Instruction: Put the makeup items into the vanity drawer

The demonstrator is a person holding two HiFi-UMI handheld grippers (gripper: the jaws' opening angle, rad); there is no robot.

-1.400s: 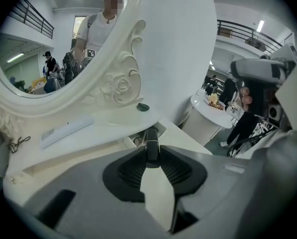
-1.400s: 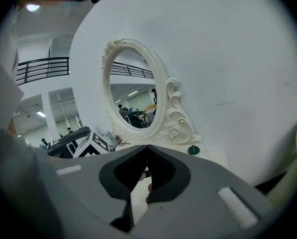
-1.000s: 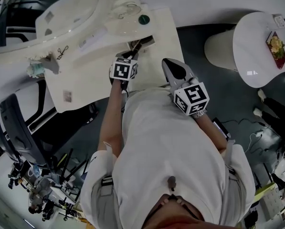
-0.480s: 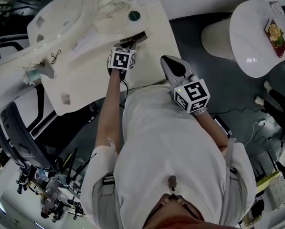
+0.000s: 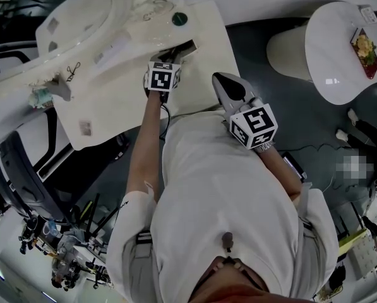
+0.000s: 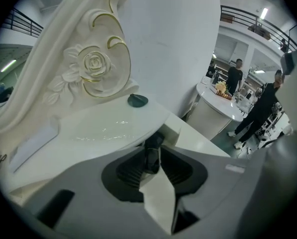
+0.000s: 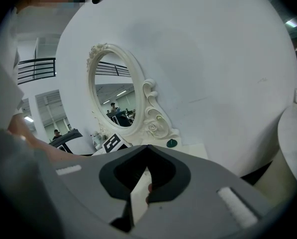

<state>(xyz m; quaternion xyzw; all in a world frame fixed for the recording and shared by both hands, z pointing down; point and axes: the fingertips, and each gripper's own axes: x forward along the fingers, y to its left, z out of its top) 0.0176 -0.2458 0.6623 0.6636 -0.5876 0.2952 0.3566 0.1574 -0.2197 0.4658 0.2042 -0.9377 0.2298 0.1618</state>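
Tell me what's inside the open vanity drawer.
Only a dark gap shows in the vanity drawer. The left gripper holds a dark slim item at its mouth. The tabletop and the gripper cover whatever lies inside.

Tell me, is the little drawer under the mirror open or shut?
Open. In the head view the drawer sticks out below the mirror base, dark inside showing; the left gripper holds a dark item there.

The head view looks steeply down from overhead onto the left gripper, the right gripper and the vanity ahead of them. Each gripper view looks closely along its own jaws. Both share the green disc ahead, by the mirror.
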